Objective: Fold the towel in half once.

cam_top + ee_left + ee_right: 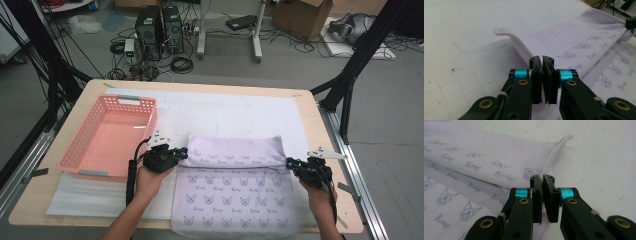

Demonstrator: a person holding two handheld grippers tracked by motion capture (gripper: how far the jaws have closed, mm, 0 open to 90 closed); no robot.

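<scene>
1. Left gripper (181, 153) and right gripper (291, 163): jaws clamped on the cloth (235, 197), one on each side hem.
2. The folded edge's long axis runs gripper to gripper, taut; loose cloth lies nearer the person, so neither hand leads.

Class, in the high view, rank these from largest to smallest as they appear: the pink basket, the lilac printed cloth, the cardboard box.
1. Lilac printed cloth
2. Pink basket
3. Cardboard box, though it sits farther from the camera and is cut off by the frame, so its rank is unsure.
</scene>
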